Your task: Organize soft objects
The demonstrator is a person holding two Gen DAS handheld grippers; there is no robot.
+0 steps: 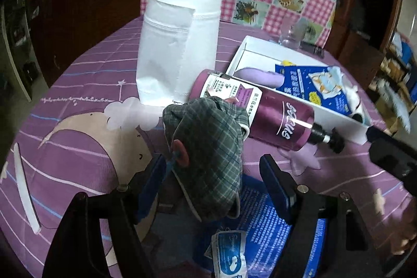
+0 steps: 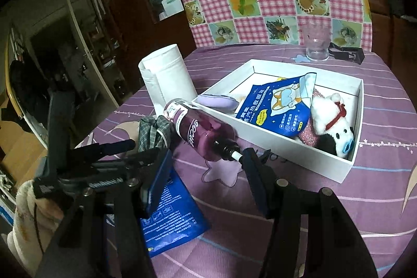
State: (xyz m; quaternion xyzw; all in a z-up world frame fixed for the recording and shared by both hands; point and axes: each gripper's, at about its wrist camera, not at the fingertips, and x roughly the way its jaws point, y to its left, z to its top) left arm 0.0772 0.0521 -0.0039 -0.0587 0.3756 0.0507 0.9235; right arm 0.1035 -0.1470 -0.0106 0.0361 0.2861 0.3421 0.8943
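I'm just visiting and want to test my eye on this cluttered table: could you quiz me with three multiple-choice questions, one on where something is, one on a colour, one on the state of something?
1. Where is the white plush dog?
A. Inside the white box
B. On top of the tissue roll
C. Under the bottle

2. What colour is the pump bottle's body?
A. Green
B. Purple
C. Yellow

3. How is the pump bottle positioned?
A. Standing upright
B. Held in the air by a gripper
C. Lying on its side on the cloth

Answers:
1. A: the plush dog lies in the white box, beside the blue packet.
2. B: the pump bottle has a shiny purple body.
3. C: it rests on its side on the tablecloth against the box, next to the plaid cloth that sits between the left gripper's open fingers.
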